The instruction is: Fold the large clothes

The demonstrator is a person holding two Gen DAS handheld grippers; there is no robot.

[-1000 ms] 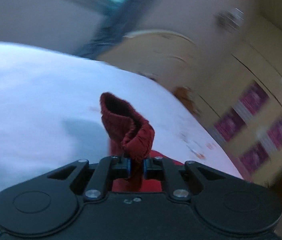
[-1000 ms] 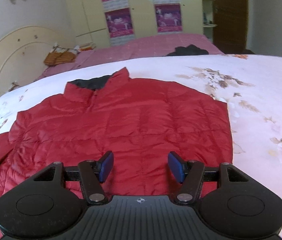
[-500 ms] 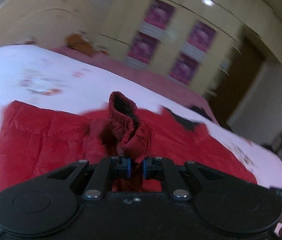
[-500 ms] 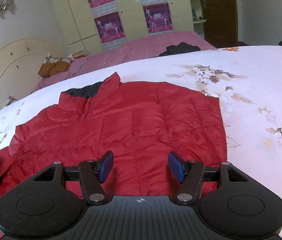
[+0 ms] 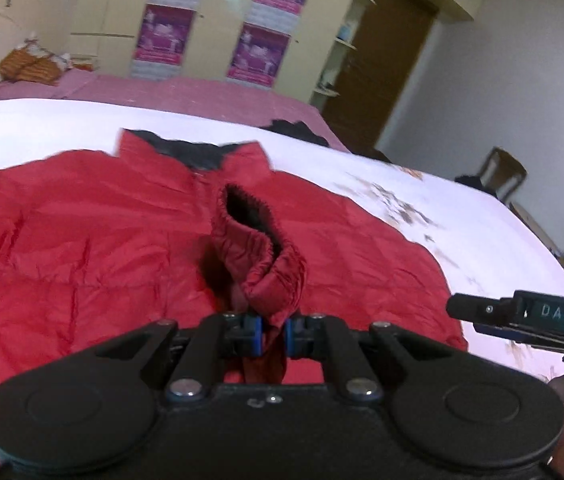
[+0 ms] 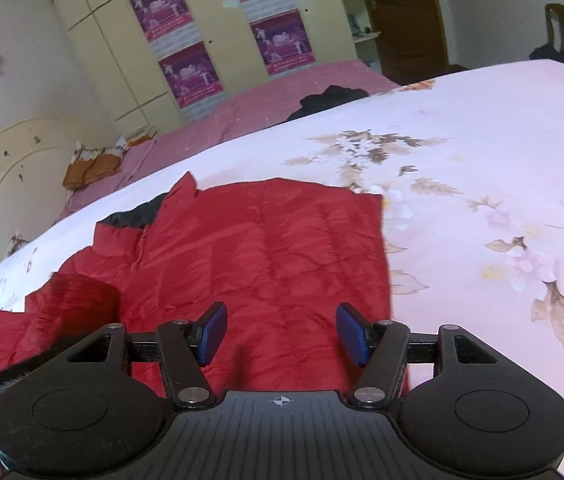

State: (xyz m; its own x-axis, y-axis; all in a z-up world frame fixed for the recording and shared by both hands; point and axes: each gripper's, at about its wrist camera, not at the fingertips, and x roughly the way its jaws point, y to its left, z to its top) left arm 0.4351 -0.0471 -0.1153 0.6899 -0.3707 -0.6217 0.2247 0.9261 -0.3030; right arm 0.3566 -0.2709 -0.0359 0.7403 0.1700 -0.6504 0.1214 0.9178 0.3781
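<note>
The left gripper (image 5: 269, 330), clenched on the red cuff (image 5: 259, 240), has swung the sleeve in from the bed's edge over the jacket (image 6: 282, 256) lying flat on the bed (image 6: 482, 152), so the sleeve fold looks nearly laid, while the right gripper (image 6: 279, 334) hovers released.

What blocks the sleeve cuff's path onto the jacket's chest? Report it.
Nothing visible. The left gripper is shut on the red puffer jacket's sleeve cuff, held over the jacket's bare red front. The open right gripper hangs near the hem, apart.
</note>
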